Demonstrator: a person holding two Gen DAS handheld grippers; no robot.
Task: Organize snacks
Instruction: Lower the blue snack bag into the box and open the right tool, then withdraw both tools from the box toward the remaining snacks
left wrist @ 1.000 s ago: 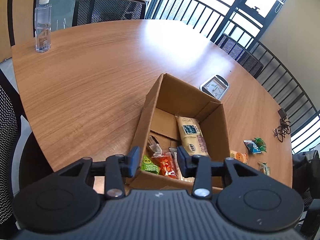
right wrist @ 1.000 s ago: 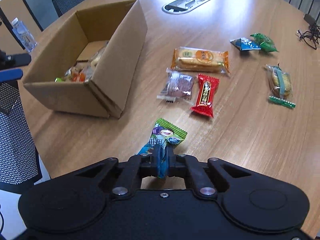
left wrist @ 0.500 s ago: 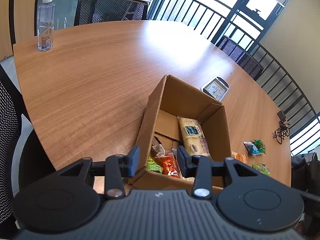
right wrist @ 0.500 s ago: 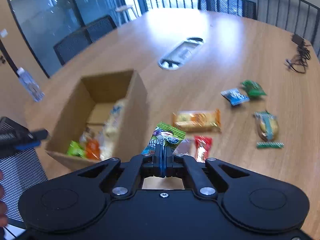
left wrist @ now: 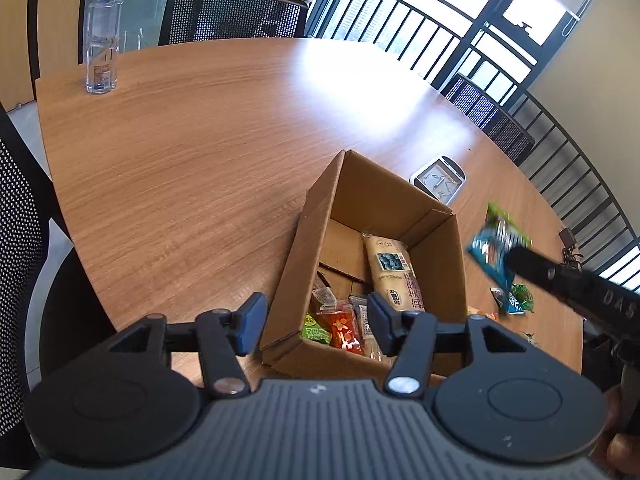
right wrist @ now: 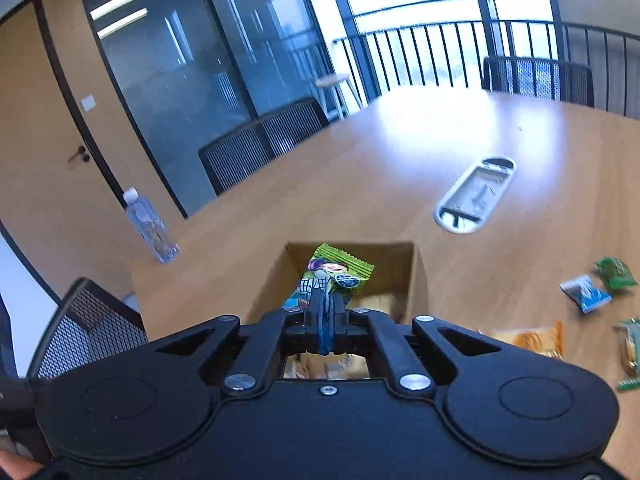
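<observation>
Above the open brown cardboard box [right wrist: 416, 276], the right gripper [right wrist: 326, 330] is clenched on the lower end of a green-and-blue foil snack packet [right wrist: 330, 276], whose free upper end projects over the box mouth. In the left wrist view the same packet [left wrist: 498, 246] appears blurred beside the box's right wall [left wrist: 448, 276]. The left gripper [left wrist: 314, 322] is released, holding nothing, its jaws parted at the near corner of the box.

Risk, as judged: the packet is pinched only by one end, so a release made while it lies near the wall could let it catch on the rim and fall to the round wooden table [left wrist: 192, 152]. The box is light and unbraced; a knock from either gripper could shift it.

Compared with one second earlier, the packet has left the tabletop and travelled to the box. The loose snacks, among them an orange biscuit pack [right wrist: 532, 338], remain on the table; the left gripper has barely moved.
</observation>
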